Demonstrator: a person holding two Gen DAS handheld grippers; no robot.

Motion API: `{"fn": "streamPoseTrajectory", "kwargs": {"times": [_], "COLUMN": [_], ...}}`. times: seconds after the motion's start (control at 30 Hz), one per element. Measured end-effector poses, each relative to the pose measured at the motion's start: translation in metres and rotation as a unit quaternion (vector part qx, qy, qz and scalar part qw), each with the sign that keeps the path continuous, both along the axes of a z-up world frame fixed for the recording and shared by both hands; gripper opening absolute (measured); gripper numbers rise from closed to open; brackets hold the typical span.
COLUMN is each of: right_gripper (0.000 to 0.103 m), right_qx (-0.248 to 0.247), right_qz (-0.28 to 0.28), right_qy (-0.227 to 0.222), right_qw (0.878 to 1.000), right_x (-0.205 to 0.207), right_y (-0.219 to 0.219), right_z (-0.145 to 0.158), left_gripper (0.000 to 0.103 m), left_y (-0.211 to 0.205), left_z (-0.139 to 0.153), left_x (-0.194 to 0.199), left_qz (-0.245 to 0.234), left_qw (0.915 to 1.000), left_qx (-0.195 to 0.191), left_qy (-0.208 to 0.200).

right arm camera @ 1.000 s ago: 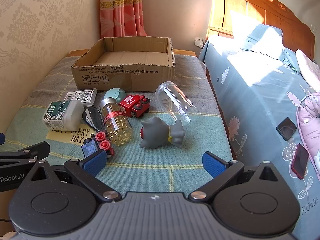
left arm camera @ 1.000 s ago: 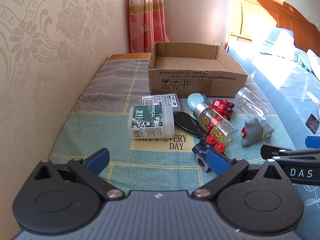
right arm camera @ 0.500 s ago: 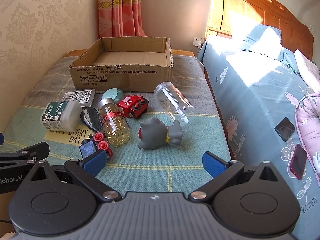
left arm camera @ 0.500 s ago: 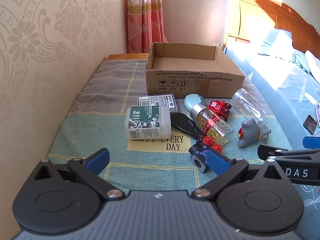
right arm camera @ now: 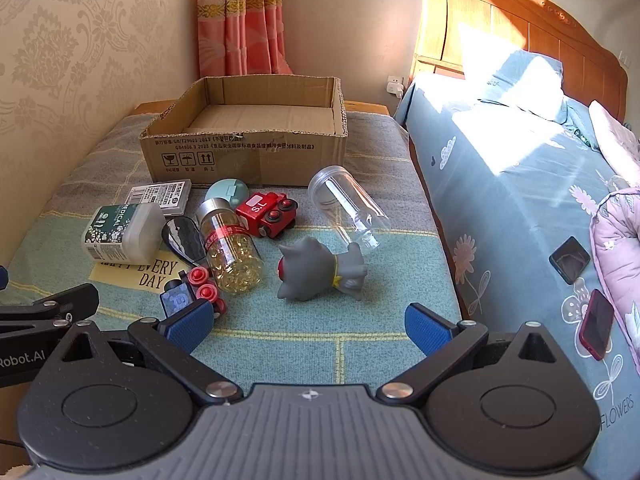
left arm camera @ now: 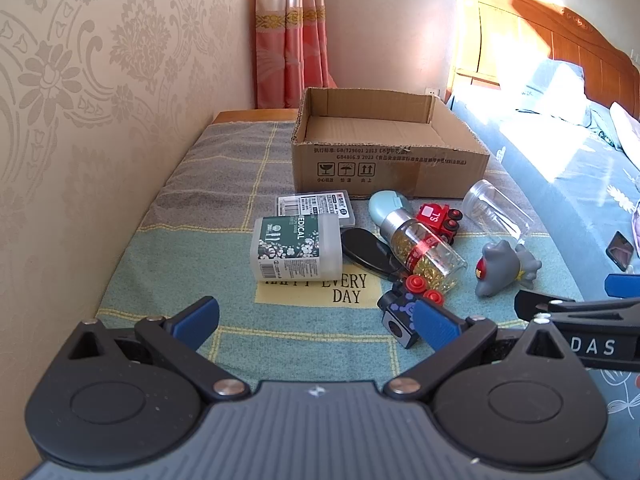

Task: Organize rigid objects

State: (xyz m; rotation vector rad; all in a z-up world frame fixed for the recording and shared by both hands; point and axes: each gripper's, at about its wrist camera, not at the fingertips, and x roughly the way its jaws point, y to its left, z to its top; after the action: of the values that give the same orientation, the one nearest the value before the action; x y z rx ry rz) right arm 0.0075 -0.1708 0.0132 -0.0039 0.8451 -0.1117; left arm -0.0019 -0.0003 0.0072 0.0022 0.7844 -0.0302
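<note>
Left wrist view: the left gripper (left arm camera: 314,318) is held low over the blanket (left arm camera: 168,280) with its fingers spread wide, and nothing is held in it. The right gripper (right arm camera: 308,324) is kept beside it, spread wide and empty too.

The things to be tidied are scattered near each other on the blanket, just in front of the cardboard box (left arm camera: 384,160). The box is seen to be empty, so it is likely meant as the place where they will be put. The white tub (left arm camera: 296,248) is lying on its side, partly on the yellow patch (left arm camera: 320,290). The pill bottle (left arm camera: 424,246) is lying down next to it, and a black spoon (left arm camera: 366,250) is tucked between them. A red toy car (left arm camera: 438,220), a clear jar (right arm camera: 348,208) and a grey toy (right arm camera: 320,270) are lying further right. A small black toy (left arm camera: 404,310) with red knobs is closest to both grippers.

Both grippers seem to be kept back and wide so that a first thing can be reached. No thing has been packed yet.
</note>
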Motion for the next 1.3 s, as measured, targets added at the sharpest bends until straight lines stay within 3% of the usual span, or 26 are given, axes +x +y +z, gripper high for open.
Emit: {"fn": "streamPoseTrajectory", "kwargs": {"times": [0.77, 1.1, 1.3], "right_gripper": [0.103, 0.103, 0.103], "right_qx": [0.007, 0.016, 0.01], "right_qz": [0.011, 0.047, 0.061], "right_qy": [0.002, -0.036, -0.036], "right_qw": [1.0, 0.998, 0.997], "right_x": [0.011, 0.024, 0.036], "right_y": [-0.003, -0.015, -0.022], "right_z": [-0.003, -0.007, -0.022], "left_gripper": [0.102, 0.102, 0.102], "left_y": [0.004, 0.02, 0.025], "left_z": [-0.004, -0.014, -0.024], "left_x": [0.013, 0.041, 0.067], "left_qz": [-0.008, -0.004, -0.012], "left_qw": [0.9999, 0.9999, 0.9997], "left_qx": [-0.013, -0.004, -0.001], "left_qy": [0.002, 0.011, 0.019]}}
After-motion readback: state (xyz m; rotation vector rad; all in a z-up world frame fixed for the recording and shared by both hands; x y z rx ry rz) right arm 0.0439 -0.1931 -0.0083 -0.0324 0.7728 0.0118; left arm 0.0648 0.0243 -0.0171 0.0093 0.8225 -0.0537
